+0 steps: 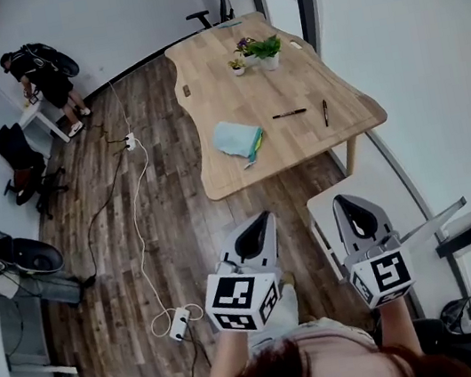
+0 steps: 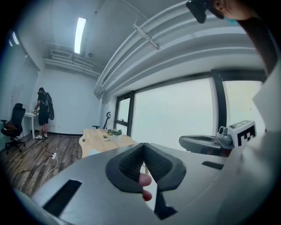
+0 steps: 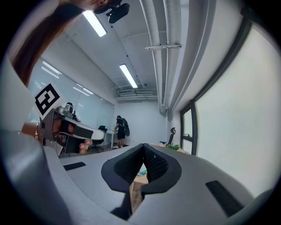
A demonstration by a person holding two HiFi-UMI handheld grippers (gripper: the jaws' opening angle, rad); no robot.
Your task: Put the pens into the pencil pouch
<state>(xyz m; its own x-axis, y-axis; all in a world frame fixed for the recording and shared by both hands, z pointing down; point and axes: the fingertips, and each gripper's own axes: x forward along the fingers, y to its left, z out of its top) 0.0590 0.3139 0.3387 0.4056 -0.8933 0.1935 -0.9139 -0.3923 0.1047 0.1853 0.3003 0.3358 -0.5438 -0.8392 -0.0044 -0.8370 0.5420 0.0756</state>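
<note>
Near: left grey two-jaw gripper (image 1: pixel 264 218) and right grey two-jaw gripper (image 1: pixel 340 201), side by side above the dark plank floor (image 1: pixel 179 229), each with jaws clenched together on nothing. Beyond: light wooden table (image 1: pixel 215 69) bearing a light-blue fabric pencil pouch (image 1: pixel 239 140); two black pens (image 1: pixel 289 114) lie to its right, apart from it. Farther: small potted plants (image 1: pixel 265 49).
</note>
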